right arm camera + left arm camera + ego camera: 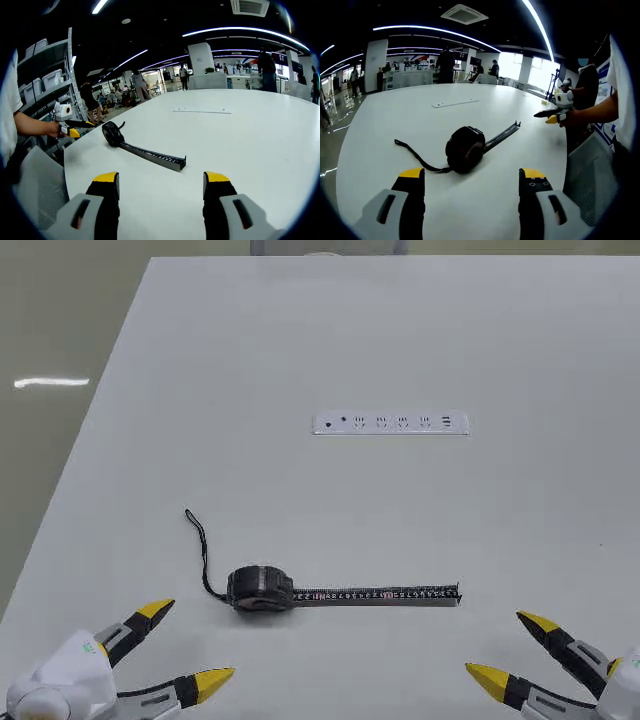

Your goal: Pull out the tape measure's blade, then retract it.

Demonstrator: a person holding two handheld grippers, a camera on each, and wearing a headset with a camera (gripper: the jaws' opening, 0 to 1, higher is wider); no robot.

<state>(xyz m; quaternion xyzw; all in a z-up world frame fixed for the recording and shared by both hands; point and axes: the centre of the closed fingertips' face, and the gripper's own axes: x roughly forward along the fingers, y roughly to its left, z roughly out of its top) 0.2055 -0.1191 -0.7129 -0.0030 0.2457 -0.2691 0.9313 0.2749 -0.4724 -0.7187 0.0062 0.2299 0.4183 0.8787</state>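
On the white table (300, 350), the tape measure (260, 589) lies with its blade (380, 594) drawn out to its right and its strap (200, 545) curling off to its left. Just short of it, the left gripper (190, 643) and right gripper (504, 644) hang clear, jaws wide and empty. Beyond it sits a power strip (390, 423).
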